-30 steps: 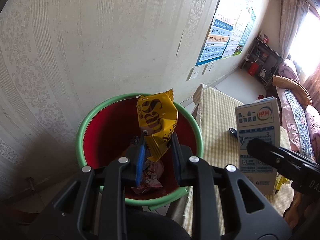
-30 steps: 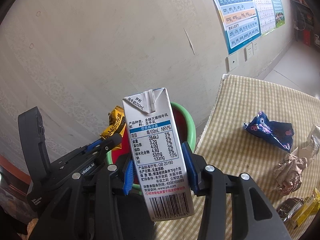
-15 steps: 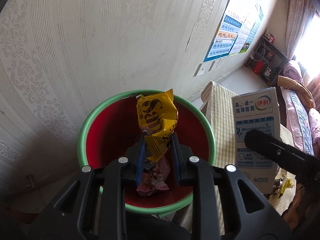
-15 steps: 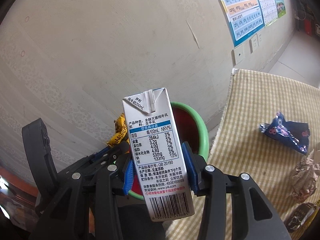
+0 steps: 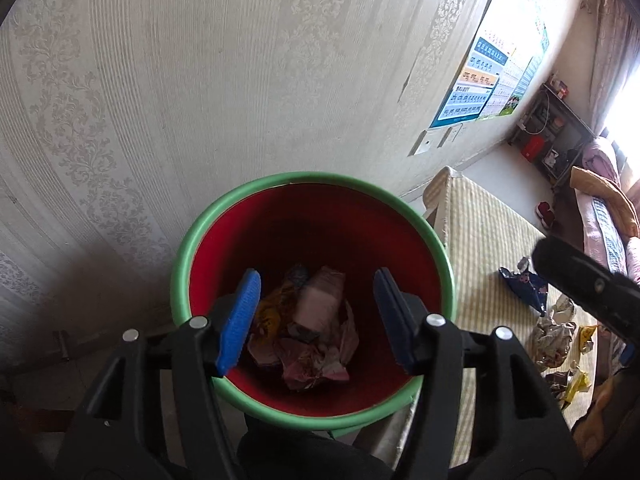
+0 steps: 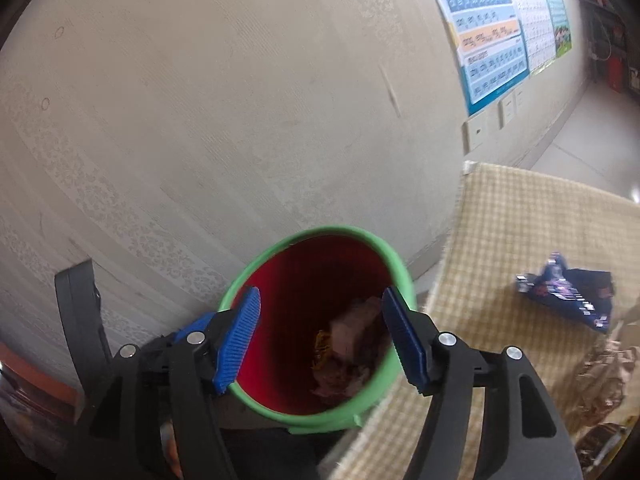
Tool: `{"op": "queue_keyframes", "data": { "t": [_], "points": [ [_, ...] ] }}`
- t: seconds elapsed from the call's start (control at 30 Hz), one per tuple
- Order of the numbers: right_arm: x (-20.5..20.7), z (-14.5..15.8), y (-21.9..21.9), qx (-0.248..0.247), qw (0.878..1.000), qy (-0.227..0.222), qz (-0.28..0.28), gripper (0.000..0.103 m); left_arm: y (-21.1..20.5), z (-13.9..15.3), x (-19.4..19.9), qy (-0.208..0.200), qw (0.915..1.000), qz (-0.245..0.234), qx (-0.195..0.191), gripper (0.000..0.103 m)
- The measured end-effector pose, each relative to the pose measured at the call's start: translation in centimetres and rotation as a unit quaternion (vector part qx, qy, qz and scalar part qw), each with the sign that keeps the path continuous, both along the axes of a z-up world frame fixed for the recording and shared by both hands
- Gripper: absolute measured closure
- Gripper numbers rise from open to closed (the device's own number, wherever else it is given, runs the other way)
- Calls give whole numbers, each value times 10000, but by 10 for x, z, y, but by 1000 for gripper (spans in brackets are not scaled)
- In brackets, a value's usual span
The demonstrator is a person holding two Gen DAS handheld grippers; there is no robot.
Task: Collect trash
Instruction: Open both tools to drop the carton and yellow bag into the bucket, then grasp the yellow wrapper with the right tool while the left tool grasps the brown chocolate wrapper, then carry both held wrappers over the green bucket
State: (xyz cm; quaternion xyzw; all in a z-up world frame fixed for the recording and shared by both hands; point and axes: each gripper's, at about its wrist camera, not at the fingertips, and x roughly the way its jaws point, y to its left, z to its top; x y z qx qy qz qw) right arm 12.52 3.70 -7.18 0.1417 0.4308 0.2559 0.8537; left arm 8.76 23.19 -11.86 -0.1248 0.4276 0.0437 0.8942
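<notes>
Both tongs hang over the bin (image 5: 312, 178), the left tongs (image 5: 316, 316) and right tongs (image 6: 320, 334) each with jaws opening and nothing between them. Below them, in the bin's bottom, lies a heap of wrappers (image 5: 316, 332). The wall (image 5: 200, 80) stands beyond the bin. The bench (image 6: 520, 240) lies right of both tongs, carrying a foil packet (image 6: 572, 292) and crumpled paper (image 5: 554, 332).

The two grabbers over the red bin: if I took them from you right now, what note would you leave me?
Left gripper: jaws opening, nothing between them, above the bin.
Right gripper: the same, opening and empty.
Done: wrappers and a carton lie in the bin.
Left: on the checked cloth, a blue wrapper, crumpled paper and yellow scraps.
</notes>
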Motion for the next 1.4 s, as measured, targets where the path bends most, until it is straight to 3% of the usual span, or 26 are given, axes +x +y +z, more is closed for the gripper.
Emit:
{"op": "queue_keyframes", "data": {
  "t": [0.2, 0.37, 0.43, 0.53, 0.63, 0.73, 0.87, 0.9, 0.97, 1.17, 1.4],
  "points": [
    [-39, -4, -82, -760, 9947, -133, -674, 37, -31, 4, -8, -49, 9994, -328, 19, 44],
    [-76, -20, -179, -1315, 9753, 103, -1770, 34, -71, 5, -16, -37, 9974, -717, -42, 44],
    [-88, -34, -217, -1193, 9656, 461, -2265, 34, -93, 4, -21, -1, 9956, -935, -85, 44],
    [-112, -54, -259, -469, 9532, 943, -2833, 34, -128, 3, -31, 56, 9910, -1330, -126, 44],
    [-133, -72, -275, 66, 9429, 1245, -3090, 34, -164, 0, -42, 102, 9842, -1756, -188, 44],
    [-141, -86, -280, 302, 9391, 1448, -3101, 34, -213, -6, -46, 315, 9672, -2439, -631, 44],
    [-150, -87, -284, 529, 9389, 1435, -3083, 34, -275, -23, -47, 475, 9484, -3129, -192, 45],
    [-152, -85, -286, 559, 9394, 1409, -3074, 34, -285, -29, -45, 574, 9443, -3237, -154, 48],
    [-153, -83, -291, 588, 9404, 1354, -3063, 34, -303, -44, -39, 868, 9378, -3361, -81, 66],
    [-156, -91, -299, 666, 9399, 1376, -3052, 34, -318, -53, -37, 1039, 9314, -3486, -141, 80],
    [-143, -95, -298, 869, 9388, 1384, -3032, 34, -324, -53, -43, 986, 9297, -3548, 69, 79]
  ]
}}
